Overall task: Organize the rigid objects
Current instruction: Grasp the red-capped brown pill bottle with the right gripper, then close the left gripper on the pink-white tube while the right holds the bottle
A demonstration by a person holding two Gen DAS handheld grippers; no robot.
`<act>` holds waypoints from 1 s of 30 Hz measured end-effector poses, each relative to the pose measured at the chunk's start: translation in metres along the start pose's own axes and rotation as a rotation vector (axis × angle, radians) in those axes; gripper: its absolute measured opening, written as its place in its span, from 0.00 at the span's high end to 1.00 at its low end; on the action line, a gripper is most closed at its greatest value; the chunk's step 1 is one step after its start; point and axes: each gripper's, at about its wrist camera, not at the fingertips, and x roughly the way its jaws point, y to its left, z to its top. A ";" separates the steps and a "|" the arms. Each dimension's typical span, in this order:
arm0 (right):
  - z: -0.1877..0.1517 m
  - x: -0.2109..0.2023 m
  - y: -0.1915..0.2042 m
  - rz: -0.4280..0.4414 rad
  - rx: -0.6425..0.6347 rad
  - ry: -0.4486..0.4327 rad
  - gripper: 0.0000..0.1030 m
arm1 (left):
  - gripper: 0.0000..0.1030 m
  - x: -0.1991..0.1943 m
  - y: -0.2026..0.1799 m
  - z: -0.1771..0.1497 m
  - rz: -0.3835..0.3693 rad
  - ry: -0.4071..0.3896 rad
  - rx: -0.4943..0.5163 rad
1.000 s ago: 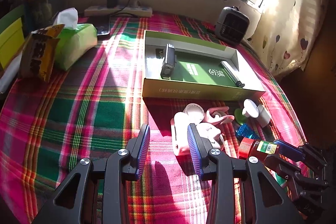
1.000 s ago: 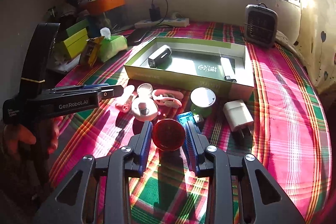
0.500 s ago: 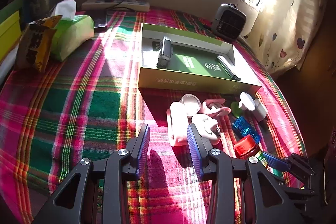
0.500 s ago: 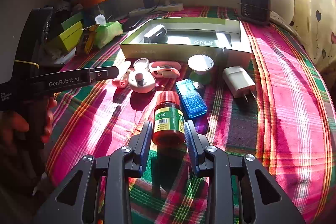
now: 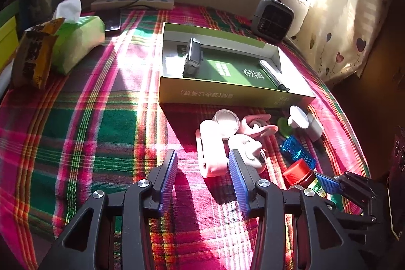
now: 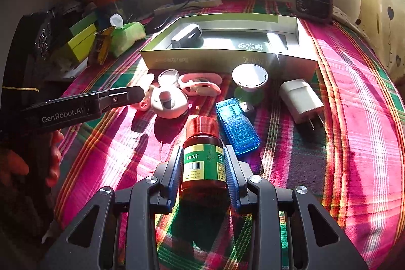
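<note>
Your right gripper (image 6: 203,168) has its pads clamped on the label of the bottle (image 6: 203,156), a brown pill bottle with a red cap, held over the plaid cloth (image 6: 354,143) near the front of the pile and still short of the box (image 6: 227,58). The pads sit low on a smooth round body, so I'd judge the bottle could twist or slide out if you swing fast or tip it cap-down on the way over. The box's near wall stands between you and its floor; carry the bottle too low and its base may catch that wall and shove the box back. Your left gripper (image 5: 202,175) has just been opening; its jaws stand about half apart with nothing pressed between them, hovering just in front of the pink clip (image 5: 211,151) and the white holder (image 5: 246,147). The clip, holder, small jar (image 5: 226,119) and pink loop (image 5: 258,127) lie touching one another, so closing on one could drag or knock its neighbours, and the right-hand finger already overlaps the holder in view. Keep your two grippers apart as well, since they are near each other over the same pile. The box holds a dark rectangular device (image 5: 192,57) at its left and a slim silver pen-like piece (image 5: 272,74) along its right side, with bare green floor between them. The blue meter (image 6: 236,125), charger (image 6: 301,99) and white disc (image 6: 249,75) are still outside on the cloth.
</note>
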 end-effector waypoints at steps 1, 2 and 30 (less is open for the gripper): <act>0.001 0.001 0.001 -0.004 -0.002 0.000 0.67 | 0.60 0.001 0.000 0.000 0.004 0.002 0.004; 0.001 0.001 0.001 -0.008 -0.003 -0.002 0.67 | 0.60 0.003 -0.001 0.000 0.011 0.004 0.007; 0.004 0.005 0.003 -0.036 -0.029 -0.012 0.67 | 0.75 0.010 -0.004 0.006 0.112 -0.021 0.069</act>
